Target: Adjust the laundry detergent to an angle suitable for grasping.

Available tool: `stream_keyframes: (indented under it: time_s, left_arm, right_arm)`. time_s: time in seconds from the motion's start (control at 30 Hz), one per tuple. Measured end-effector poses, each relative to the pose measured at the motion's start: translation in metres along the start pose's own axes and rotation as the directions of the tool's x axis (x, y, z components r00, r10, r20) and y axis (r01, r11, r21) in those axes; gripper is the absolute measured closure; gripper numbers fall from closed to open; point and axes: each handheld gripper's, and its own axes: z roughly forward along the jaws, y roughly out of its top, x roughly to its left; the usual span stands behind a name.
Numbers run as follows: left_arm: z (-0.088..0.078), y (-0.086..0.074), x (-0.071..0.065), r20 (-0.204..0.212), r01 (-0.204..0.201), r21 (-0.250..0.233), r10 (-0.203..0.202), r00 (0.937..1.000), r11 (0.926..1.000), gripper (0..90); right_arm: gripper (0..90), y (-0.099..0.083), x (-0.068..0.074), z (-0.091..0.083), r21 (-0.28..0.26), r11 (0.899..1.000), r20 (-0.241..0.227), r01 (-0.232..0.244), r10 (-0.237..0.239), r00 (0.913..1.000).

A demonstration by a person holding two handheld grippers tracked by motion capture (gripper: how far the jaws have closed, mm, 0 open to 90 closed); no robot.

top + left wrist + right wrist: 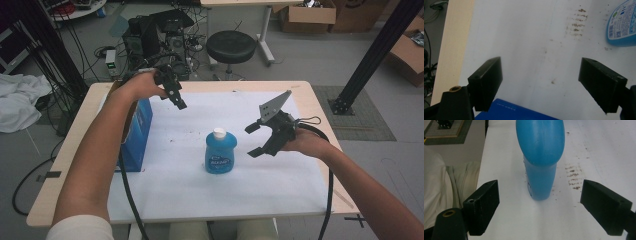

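A person seated at a table [65,165] is holding a two-jaw gripper in each hand above a white sheet [200,185] that is covering most of the wooden top. A blue bottle [220,152] with a white cap [219,133] is standing upright near the middle of the sheet, its label facing the person.

The right gripper [257,140] is hovering just to the right of the bottle, at about the level of the cap, its jaws standing wide apart and gripping nothing; a grey three-cornered plate [273,105] is rising from its top and a black cable [327,190] is trailing down past the table's near edge. In the right gripper view, the bottle [540,157] is showing between the two black jaws but farther off, clear of both, with brown specks [573,178] dotting the sheet beside it.

The left gripper [180,104] is being held over the far left part of the sheet, well apart from the bottle, pointing down and toward it. Its jaws are also spread wide with nothing between them, as the left gripper view is showing; the bottle's printed label [621,25] is appearing at the upper right of that view. A blue box [137,132] is standing at the left edge of the sheet, under the person's left forearm, and its top edge [514,111] is showing low between the left jaws.

Behind the table, a black stool [231,46] and cardboard boxes [307,15] are sitting on the floor.
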Motion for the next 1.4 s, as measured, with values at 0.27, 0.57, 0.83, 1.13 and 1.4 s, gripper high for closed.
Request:
stream_keyframes:
  time_s: [0.27, 0.57, 0.83, 1.13, 1.4]
  left_arm:
    - [-0.001, -0.001, -0.001, -0.003, 0.0, 0.001, 0.0, 1.0, 1.0, 20.1]
    - [-0.001, -0.002, 0.0, -0.002, 0.003, 0.001, -0.003, 1.0, 1.0, 20.0]
    - [0.0, -0.004, 0.0, -0.001, 0.005, 0.002, -0.005, 1.0, 1.0, 20.0]
    - [0.001, -0.004, -0.001, 0.001, 0.004, 0.001, -0.004, 1.0, 1.0, 20.0]
    - [0.001, -0.003, 0.0, 0.002, 0.005, 0.0, -0.005, 1.0, 1.0, 20.0]
  right_arm:
    - [15.4, -0.004, 0.0, 0.005, -0.037, 0.999, 0.0, 0.001, -0.001, 1.0]
    - [15.4, -0.009, -0.001, 0.016, -0.075, 0.997, 0.001, -0.002, 0.002, 1.0]
    - [15.4, -0.013, -0.002, 0.025, -0.076, 0.997, -0.002, -0.007, 0.007, 1.0]
    - [15.4, -0.018, -0.004, 0.032, -0.097, 0.995, -0.007, -0.023, 0.022, 0.9997]
    - [15.3, -0.019, -0.005, 0.04, -0.102, 0.995, -0.005, -0.016, 0.015, 0.9999]
